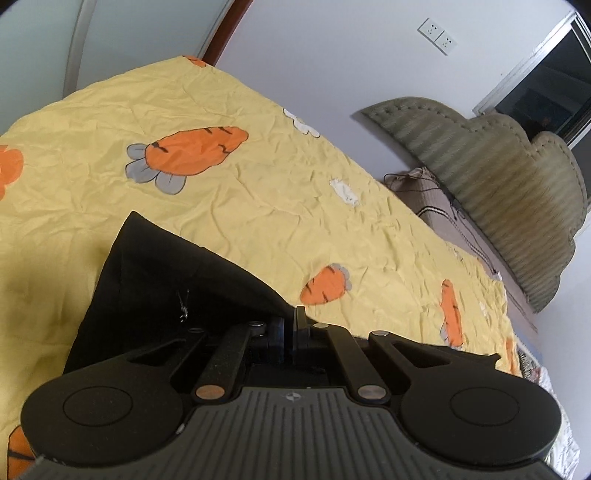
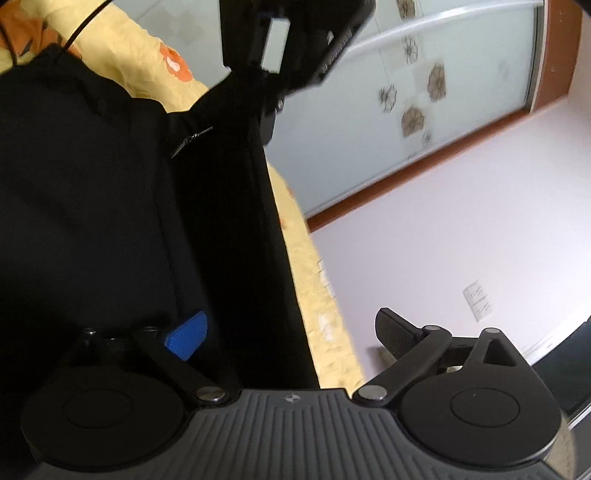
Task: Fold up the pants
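- While the left gripper (image 1: 291, 325) has its fingers pinched tight together, a fold of the black pants (image 1: 177, 280) is caught between them at the tips.
- From that pinched spot the pants slope down and away to the left as a dark, tent-like sheet, its far corner resting on the bed.
- That bed is covered by a creased yellow sheet (image 1: 258, 206) printed with large orange carrots, and it fills most of the left wrist view.
- Beyond the bed a padded olive-green headboard (image 1: 498, 184) leans against a white wall, below a double wall socket (image 1: 437, 36).
- On the other side, the right gripper (image 2: 288, 332) has its fingers spread wide apart, released.
- Its blue-padded finger (image 2: 186, 334) lies against the black cloth of the pants (image 2: 110, 203); whether it presses on the cloth I cannot tell. The black-padded finger (image 2: 397, 334) stands out over the floor, clear of the cloth.
- In the right wrist view the pants fill the left half, draped over the edge of the bed.
- Above them, blurred, the left gripper's body shows at the top.
- Behind stands a frosted glass sliding door (image 2: 443, 92) with flower patterns.
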